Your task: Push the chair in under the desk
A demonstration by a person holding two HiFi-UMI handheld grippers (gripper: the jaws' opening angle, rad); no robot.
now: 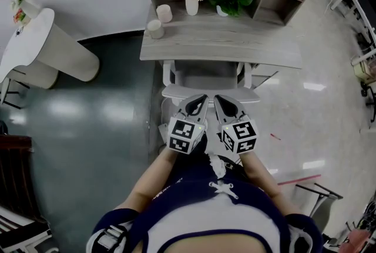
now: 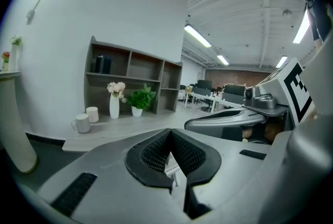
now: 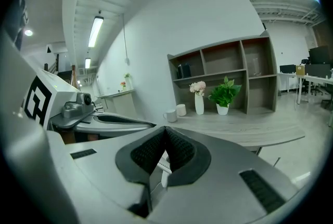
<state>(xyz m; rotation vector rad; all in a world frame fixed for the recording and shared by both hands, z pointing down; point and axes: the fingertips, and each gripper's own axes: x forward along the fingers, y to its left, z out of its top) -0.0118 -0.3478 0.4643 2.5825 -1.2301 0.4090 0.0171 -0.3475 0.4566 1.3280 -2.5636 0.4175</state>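
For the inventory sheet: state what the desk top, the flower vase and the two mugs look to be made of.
The desk top looks like pale grey wood or wood-look laminate with a matte finish; long grain streaks show. The vase is probably glazed ceramic: plain white and smooth. The mugs are likely ceramic too, opaque off-white and smooth, though plastic can't be excluded.

The head view looks steeply down from above the person onto the desk [image 1: 223, 49], with the left gripper [image 1: 201, 97] and right gripper [image 1: 218, 98] close beneath the camera. Each gripper view sits just behind its own jaws, facing nearly level across the desk toward the shelf [image 3: 223, 69]; all three share the white vase [image 1: 192, 5]
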